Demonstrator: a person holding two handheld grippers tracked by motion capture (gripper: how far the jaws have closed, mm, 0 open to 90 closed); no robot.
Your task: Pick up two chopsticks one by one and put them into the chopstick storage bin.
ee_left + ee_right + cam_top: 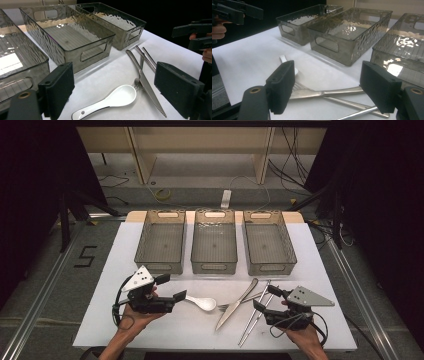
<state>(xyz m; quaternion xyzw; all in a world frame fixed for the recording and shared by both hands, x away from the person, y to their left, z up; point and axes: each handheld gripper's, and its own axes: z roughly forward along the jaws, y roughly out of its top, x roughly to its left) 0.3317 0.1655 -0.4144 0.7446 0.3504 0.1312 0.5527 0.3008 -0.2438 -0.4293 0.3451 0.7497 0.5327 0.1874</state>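
Both tongs stand released with nothing between their jaws. Left tongs (170, 287) hover just beside the handle end of the white spoon (201, 302), which lies flat on the white worktop (125, 250); right tongs (265, 299) sit over the chopsticks (255, 312), near the knife (237, 303) and fork (245, 301).

Risk, as I judge it: knife, fork and chopsticks lie crossed and touching, so closing on 1 piece could drag or flip its neighbours. The spoon's glossy, low handle could slip from the jaws.

Beyond the cutlery, 3 smoky clear bins (214, 241) stand in a row at the far side, all empty. Nothing blocks the way to them except their own walls, which any carried piece must clear.
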